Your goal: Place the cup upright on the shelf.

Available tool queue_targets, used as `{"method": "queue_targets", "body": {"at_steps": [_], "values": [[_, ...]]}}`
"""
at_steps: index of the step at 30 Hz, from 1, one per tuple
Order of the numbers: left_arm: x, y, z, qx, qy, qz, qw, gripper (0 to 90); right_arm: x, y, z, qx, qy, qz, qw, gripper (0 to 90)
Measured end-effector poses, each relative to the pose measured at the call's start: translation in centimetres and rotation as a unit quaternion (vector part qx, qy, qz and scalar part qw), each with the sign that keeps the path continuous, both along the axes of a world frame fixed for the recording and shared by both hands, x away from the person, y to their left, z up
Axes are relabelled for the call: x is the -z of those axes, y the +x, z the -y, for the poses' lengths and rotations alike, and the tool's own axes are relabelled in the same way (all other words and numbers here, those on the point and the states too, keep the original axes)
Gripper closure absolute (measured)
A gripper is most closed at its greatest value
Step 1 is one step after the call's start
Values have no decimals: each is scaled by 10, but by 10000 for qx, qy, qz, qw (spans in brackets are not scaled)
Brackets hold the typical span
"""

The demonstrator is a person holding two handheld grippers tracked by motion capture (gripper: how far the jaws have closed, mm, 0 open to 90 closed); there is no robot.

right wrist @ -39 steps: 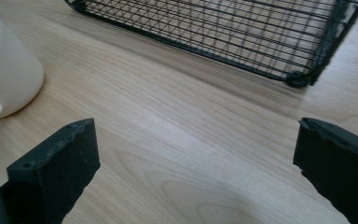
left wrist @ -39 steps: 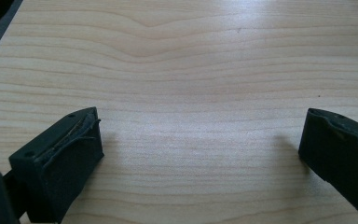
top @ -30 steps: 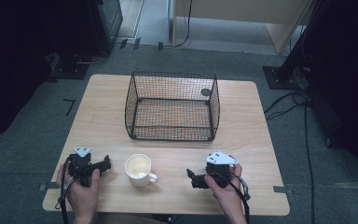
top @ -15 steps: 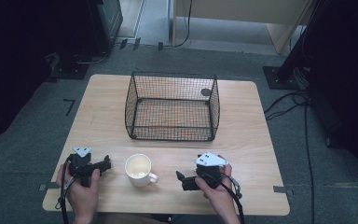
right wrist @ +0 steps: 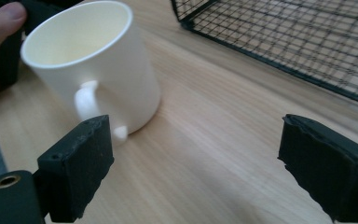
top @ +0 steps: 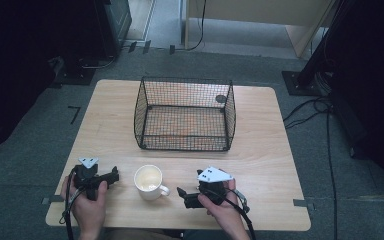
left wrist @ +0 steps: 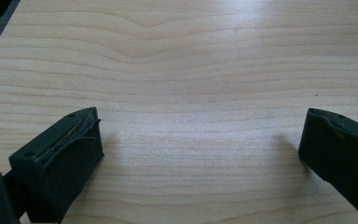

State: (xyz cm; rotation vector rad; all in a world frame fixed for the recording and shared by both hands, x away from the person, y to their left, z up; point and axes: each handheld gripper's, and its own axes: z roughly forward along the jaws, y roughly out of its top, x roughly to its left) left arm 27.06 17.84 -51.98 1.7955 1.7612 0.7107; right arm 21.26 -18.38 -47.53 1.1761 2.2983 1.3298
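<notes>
The left black two-jaw claw (top: 111, 176) sits at seven o'clock in the high view, held low in the left hand (top: 89, 209), jaws wide apart. The right black two-jaw claw (top: 181, 194), at five o'clock in the right hand (top: 221, 206), points toward nine o'clock; its jaws have just been closing slightly, nothing between them.

A glossy white mug (top: 149, 181) stands upright and empty near the table's (top: 260, 150) 6 o'clock edge. Its handle points toward 4 o'clock, and its cream-coloured inside is bare, mouth open upward.
</notes>
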Motion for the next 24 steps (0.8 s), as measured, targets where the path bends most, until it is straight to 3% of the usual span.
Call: {"method": "queue_targets", "body": {"at_steps": [9,13,17,21,24], "values": [[0,0,0,12,4,-6,10000,0,0,-4,-19,-257,169,-54,9995,118],[0,0,0,13,-4,-3,10000,0,1,-7,-30,-373,97,-23,9993,136],[0,0,0,17,-5,-2,10000,0,4,-8,-37,-436,101,-11,9990,241],[0,0,0,19,-5,-2,10000,0,6,-8,-41,-573,230,-70,9981,440],[0,0,0,19,-4,-2,10000,0,7,-7,-44,-733,317,-105,9968,532]]}}
